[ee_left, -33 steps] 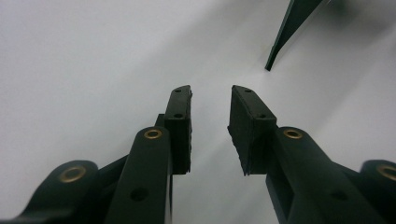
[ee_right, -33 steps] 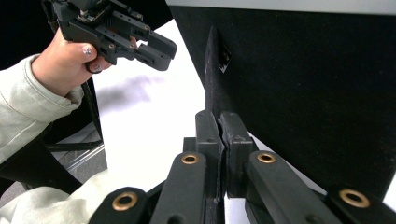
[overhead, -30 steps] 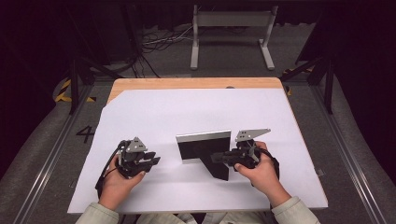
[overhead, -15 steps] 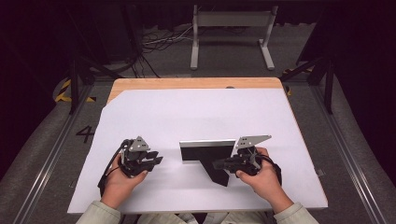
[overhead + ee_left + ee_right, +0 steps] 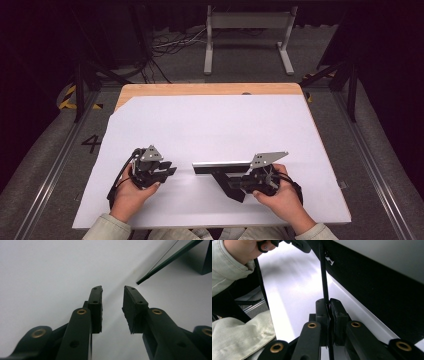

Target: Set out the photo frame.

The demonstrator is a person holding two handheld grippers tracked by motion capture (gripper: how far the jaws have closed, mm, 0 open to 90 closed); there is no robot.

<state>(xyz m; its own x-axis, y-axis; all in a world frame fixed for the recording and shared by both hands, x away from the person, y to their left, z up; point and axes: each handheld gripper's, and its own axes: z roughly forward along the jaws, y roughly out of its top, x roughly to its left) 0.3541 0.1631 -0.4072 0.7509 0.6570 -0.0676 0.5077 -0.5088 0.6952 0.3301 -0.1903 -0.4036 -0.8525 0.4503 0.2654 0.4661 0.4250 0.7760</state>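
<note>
Right gripper [image 5: 239, 183] is clenched on a thin dark flat sheet with a pale face [image 5: 222, 166], held raised on edge above the near edge of the white-covered desk [image 5: 210, 120]. Left gripper [image 5: 167, 171] rests empty, jaws parted. Judged step: lifting or folding the sheet; next calls for left-hand support.
</note>
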